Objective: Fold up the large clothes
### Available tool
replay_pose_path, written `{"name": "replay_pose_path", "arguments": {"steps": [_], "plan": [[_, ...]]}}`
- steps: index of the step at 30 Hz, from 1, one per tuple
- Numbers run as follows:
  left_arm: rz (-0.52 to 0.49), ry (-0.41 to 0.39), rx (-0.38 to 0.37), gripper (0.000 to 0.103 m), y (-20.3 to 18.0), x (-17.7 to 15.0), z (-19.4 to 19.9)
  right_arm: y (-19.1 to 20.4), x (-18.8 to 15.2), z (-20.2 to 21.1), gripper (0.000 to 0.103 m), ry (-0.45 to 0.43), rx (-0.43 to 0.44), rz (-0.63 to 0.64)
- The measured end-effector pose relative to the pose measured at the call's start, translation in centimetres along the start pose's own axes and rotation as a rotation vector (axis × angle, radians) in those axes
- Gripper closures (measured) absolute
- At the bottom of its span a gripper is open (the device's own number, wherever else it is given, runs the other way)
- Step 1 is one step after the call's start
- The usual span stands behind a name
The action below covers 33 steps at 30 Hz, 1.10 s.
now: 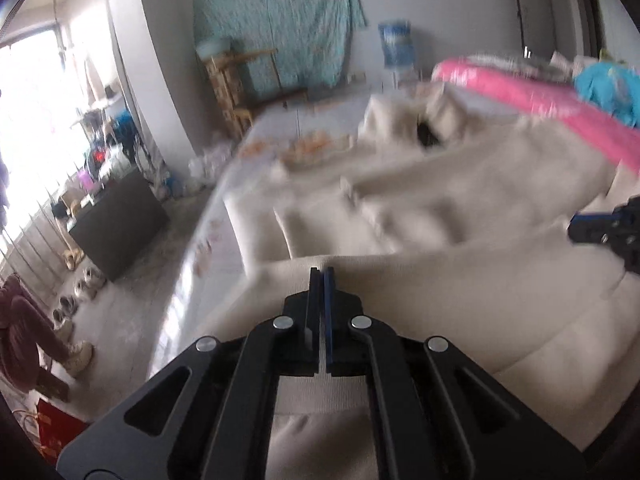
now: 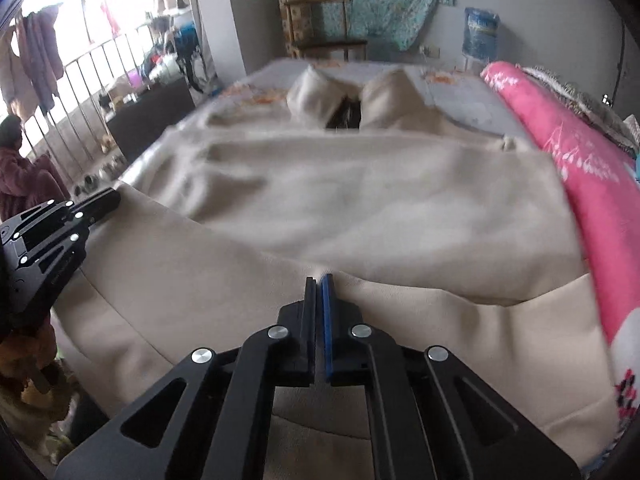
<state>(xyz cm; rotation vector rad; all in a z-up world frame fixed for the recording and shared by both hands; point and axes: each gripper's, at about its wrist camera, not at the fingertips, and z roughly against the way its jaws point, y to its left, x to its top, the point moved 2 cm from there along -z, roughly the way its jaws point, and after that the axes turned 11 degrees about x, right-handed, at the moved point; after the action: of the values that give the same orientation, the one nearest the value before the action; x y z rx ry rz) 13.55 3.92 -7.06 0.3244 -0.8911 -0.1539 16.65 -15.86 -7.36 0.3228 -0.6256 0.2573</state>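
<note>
Where the cream garment (image 2: pixel 360 200) lies spread across the bed (image 2: pixel 460 92), it covers most of the mattress, with its collar end toward the far side and its near hem lifted toward both cameras. The cloth is thick, matte and soft, with a fine ribbed band along the near hem; broad shallow folds cross its body, and a dark opening shows between the two pale collar flaps. The left gripper (image 1: pixel 322 272) has its black and blue fingers pressed together on the hem, pinching the fabric edge. The right gripper (image 2: pixel 319 280) is likewise clamped on the same hem, further along it, with small creases running to its tips. A pink patterned quilt (image 2: pixel 580 168) lies bunched along the right edge of the bed, touching the garment. The bed sheet is pale grey with orange print.
</note>
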Motion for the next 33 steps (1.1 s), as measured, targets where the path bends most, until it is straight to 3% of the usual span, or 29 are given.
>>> {"name": "replay_pose_path", "arguments": {"steps": [5,7,9,11,12,14,17,20,25,28,33], "plan": [[0.034,-0.008,-0.025,0.095,1.2,-0.4,0.5,0.1,-0.2,-0.6,0.100,0.007,-0.006,0.014],[0.069,-0.041,-0.020,0.086,2.1,-0.1,1.6,0.0,-0.3,-0.6,0.100,0.006,-0.002,0.014],[0.105,-0.095,-0.069,0.085,2.6,0.5,3.3,-0.1,-0.3,-0.6,0.100,0.004,-0.001,0.011],[0.111,-0.121,-0.178,0.085,1.8,1.1,4.6,-0.2,-0.3,-0.6,0.100,0.002,0.002,0.007],[0.099,-0.109,-0.274,0.085,0.6,1.4,5.0,-0.2,-0.3,-0.6,0.100,-0.002,0.005,0.002],[0.072,-0.056,-0.391,0.085,-1.8,1.6,4.8,-0.2,-0.3,-0.5,0.100,-0.007,0.007,-0.006],[-0.002,0.017,-0.484,0.085,-5.8,1.4,3.4,-0.1,-0.4,-0.5,0.100,-0.009,-0.001,-0.012],[-0.024,0.080,-0.505,0.088,-7.6,0.6,1.8,-0.3,-0.4,-0.4,0.100,-0.011,0.007,-0.029],[-0.003,0.106,-0.500,0.087,-7.6,0.2,1.5,-1.1,-0.5,1.7,0.099,-0.049,0.041,-0.075],[-0.012,0.098,-0.484,0.087,-7.8,0.0,1.7,-2.4,-0.9,3.9,0.095,-0.082,-0.020,-0.086],[-0.011,0.096,-0.484,0.087,-7.7,0.1,1.7,-8.7,-2.5,4.1,0.089,-0.055,-0.107,-0.211]]}}
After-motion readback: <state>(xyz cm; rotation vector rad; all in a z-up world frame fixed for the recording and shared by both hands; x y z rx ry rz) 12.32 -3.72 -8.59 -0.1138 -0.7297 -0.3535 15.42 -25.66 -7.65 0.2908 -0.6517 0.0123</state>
